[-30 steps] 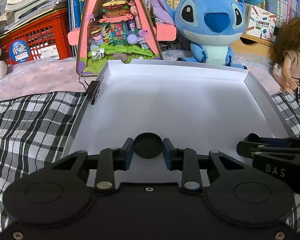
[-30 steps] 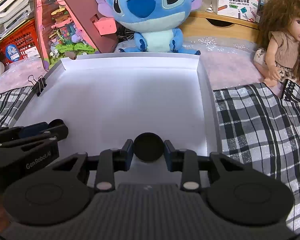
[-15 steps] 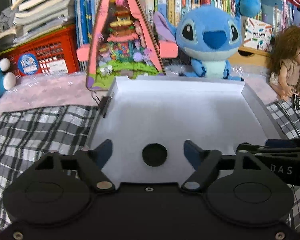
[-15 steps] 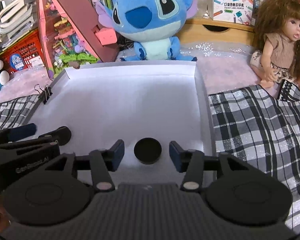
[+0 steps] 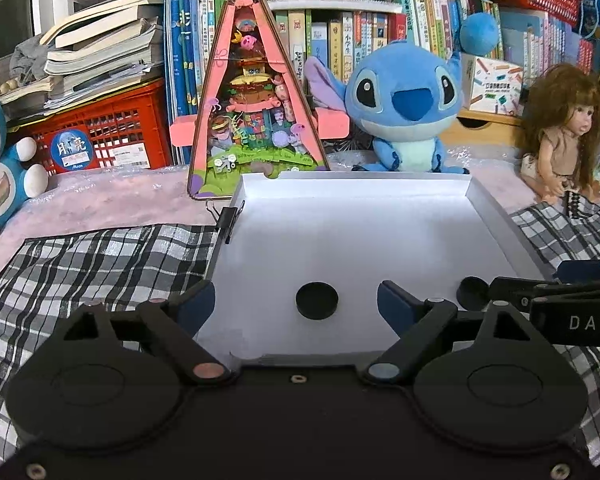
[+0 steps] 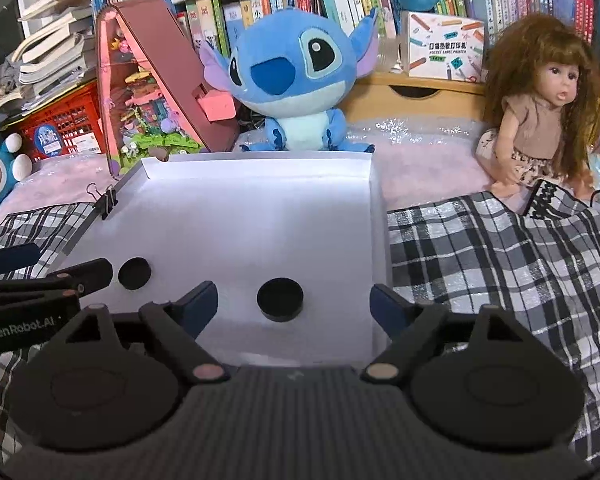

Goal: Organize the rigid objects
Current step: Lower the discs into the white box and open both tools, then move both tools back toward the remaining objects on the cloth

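Note:
Two black round discs lie flat on the floor of a shallow white tray (image 5: 352, 184) (image 6: 256, 168), near its front edge. In the left wrist view one disc (image 5: 316, 300) lies between the wide-open fingers of my left gripper (image 5: 296, 303); the other disc (image 5: 472, 292) lies at the right, beside my right gripper's finger (image 5: 512, 286). In the right wrist view a disc (image 6: 280, 299) lies just ahead of my open right gripper (image 6: 294, 302), and the other disc (image 6: 134, 273) lies beside the left gripper's finger (image 6: 88, 274). Both grippers are empty.
The tray rests on a black-and-white checked cloth (image 5: 92, 264) (image 6: 480, 256). A binder clip (image 5: 229, 218) grips the tray's left rim. Behind the tray stand a pink triangular toy house (image 5: 256, 112), a blue plush (image 5: 404, 108), a doll (image 6: 540, 100), a red crate (image 5: 100, 136) and books.
Both grippers opened and let go of their discs, which now lie on the tray floor. Both grippers have drawn back and up, showing more of the scene.

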A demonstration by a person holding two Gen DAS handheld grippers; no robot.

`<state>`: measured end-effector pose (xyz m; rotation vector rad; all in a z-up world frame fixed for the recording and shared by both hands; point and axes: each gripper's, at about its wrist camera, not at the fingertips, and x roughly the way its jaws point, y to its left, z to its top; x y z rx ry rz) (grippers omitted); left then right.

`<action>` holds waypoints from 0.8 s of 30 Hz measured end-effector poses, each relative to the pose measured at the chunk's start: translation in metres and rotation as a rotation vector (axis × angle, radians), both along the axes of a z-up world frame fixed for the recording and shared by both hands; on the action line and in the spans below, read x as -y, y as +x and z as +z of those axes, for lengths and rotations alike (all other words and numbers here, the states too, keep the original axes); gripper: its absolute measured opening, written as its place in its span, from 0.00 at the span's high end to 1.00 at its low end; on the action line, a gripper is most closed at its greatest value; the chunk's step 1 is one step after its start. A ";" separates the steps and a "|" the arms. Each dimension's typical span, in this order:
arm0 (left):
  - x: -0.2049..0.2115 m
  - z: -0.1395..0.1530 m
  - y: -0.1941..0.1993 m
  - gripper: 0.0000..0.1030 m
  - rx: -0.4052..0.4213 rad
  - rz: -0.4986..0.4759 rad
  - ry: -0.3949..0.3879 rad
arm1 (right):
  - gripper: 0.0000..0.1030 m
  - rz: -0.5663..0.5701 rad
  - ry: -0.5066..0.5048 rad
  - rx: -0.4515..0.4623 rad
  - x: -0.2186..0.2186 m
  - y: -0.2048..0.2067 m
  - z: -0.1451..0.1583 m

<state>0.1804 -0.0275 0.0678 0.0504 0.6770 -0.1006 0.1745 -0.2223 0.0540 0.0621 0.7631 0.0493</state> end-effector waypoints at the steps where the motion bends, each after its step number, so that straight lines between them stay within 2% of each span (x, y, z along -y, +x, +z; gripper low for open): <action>1: -0.001 0.000 -0.003 0.15 0.004 -0.003 -0.006 | 0.11 0.000 0.000 0.008 0.001 -0.004 0.000; 12: -0.005 -0.009 -0.043 0.14 0.026 -0.031 -0.022 | 0.09 0.016 -0.010 0.084 0.007 -0.042 0.004; 24: -0.008 -0.023 -0.086 0.14 0.046 -0.065 -0.031 | 0.08 0.062 -0.045 0.134 -0.002 -0.082 -0.005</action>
